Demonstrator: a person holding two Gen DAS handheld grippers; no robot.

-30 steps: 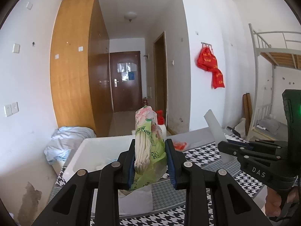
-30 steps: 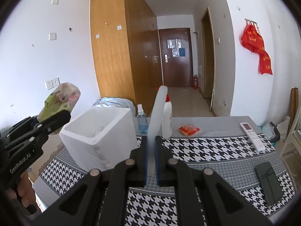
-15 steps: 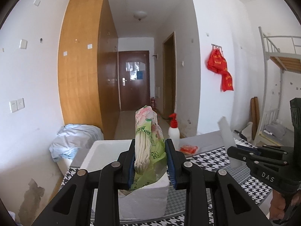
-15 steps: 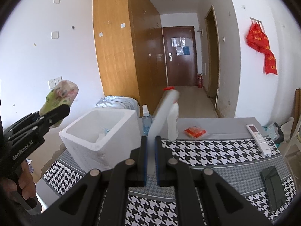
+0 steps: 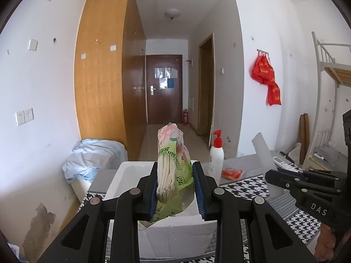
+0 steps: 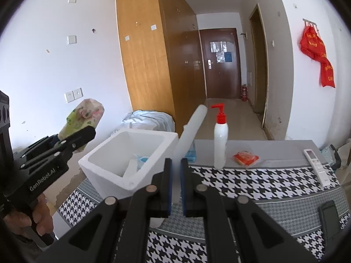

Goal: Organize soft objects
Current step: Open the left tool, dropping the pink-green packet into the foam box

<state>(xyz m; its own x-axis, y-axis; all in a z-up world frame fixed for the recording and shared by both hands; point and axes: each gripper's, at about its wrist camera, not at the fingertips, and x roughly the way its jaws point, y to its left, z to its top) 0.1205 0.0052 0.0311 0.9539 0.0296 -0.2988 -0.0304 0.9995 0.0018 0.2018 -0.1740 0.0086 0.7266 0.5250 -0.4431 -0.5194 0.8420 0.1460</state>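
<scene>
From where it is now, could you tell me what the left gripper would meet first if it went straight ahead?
Probably nothing on the table: the left gripper, shut on the tissue pack, points over the foam box; depth is unclear.

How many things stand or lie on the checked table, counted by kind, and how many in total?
Foam box: 1
Bottles: 2, white pump bottle and blue bottle
Orange packet: 1
Remote control: 1
Dark phone: 1
Total: 6, not counting what the grippers hold.
</scene>
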